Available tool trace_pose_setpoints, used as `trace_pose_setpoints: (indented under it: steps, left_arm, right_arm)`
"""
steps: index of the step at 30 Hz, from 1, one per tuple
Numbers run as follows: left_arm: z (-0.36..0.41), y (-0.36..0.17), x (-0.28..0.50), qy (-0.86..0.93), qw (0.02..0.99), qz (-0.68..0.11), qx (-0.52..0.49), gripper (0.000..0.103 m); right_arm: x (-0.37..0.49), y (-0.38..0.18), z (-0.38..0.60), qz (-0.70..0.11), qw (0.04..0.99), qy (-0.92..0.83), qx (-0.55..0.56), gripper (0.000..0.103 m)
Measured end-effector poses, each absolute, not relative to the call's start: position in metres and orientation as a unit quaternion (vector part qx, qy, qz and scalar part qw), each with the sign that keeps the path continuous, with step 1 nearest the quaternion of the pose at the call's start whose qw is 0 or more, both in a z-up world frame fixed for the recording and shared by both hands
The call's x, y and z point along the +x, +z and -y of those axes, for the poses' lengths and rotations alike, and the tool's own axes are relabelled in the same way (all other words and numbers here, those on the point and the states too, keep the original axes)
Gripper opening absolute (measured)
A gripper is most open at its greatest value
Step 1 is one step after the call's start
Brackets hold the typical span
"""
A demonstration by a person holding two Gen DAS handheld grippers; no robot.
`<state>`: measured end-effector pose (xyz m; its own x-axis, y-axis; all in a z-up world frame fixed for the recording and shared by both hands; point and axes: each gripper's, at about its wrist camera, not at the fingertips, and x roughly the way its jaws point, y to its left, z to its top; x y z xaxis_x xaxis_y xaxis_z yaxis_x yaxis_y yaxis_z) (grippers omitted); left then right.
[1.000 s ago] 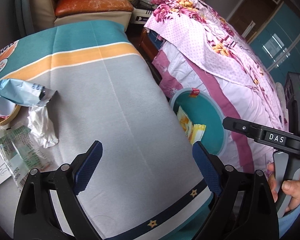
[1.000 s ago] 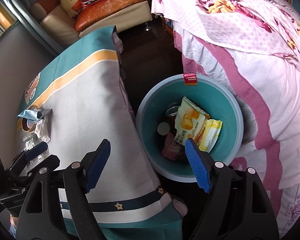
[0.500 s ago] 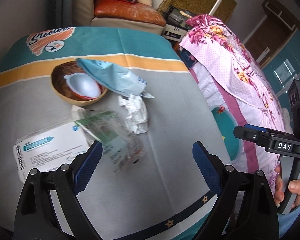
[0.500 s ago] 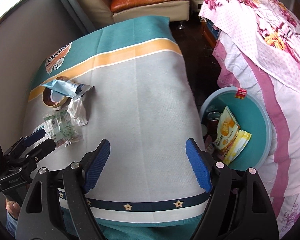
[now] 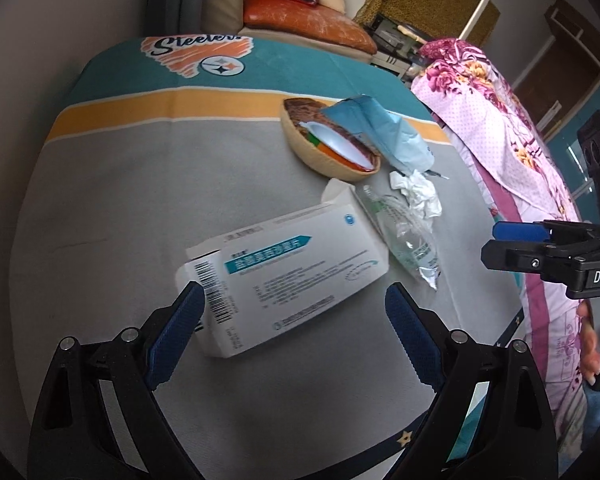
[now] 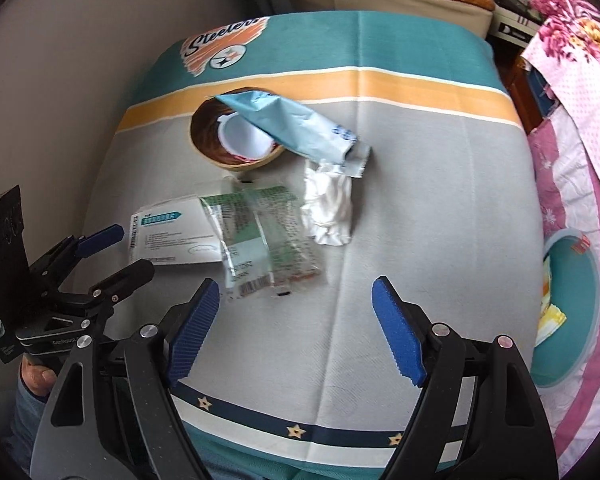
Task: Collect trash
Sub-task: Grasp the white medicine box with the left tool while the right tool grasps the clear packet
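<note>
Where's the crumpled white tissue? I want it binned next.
In the right wrist view, the crumpled tissue lies mid-table, just below the blue packet and right of the clear wrapper.

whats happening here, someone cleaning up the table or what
A person holds a hand-held gripper in each hand over a table littered with trash. The left hand-held gripper is open around the near end of a white medicine box, not gripping it. The right hand-held gripper is open and empty near a clear plastic wrapper. A crumpled tissue, a blue pouch and a bowl lie untouched. A teal bin beside the table holds wrappers.
</note>
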<state>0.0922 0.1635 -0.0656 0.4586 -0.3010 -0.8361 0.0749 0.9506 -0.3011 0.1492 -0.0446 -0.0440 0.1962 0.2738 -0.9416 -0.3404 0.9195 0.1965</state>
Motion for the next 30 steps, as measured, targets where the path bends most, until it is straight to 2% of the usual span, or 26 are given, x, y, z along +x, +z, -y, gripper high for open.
trace_pose_setpoints:
  steps: [16,17,19,25,30]
  left_arm:
    - [-0.181,-0.085,0.097,-0.147,0.835,-0.523,-0.084,0.092]
    - [-0.181,-0.084,0.097,-0.151,0.836,-0.522,-0.08,0.092]
    - [-0.178,-0.083,0.097,-0.159,0.836,-0.521,-0.07,0.092]
    - [-0.169,-0.081,0.104,-0.184,0.831,-0.523,-0.044,0.092]
    - [-0.151,-0.079,0.112,-0.211,0.828,-0.519,0.006,0.092]
  right_arm:
    - [0.187,-0.095,0.004,-0.642,0.735,0.211,-0.046,0.075]
    - [0.188,-0.097,0.005,-0.645,0.733,0.214,-0.04,0.073]
    - [0.187,-0.1,0.006,-0.646,0.73,0.221,-0.032,0.063]
    - [0.176,-0.085,0.014,-0.638,0.732,0.237,-0.01,0.056]
    - [0.168,-0.068,0.027,-0.628,0.742,0.235,0.005,0.056]
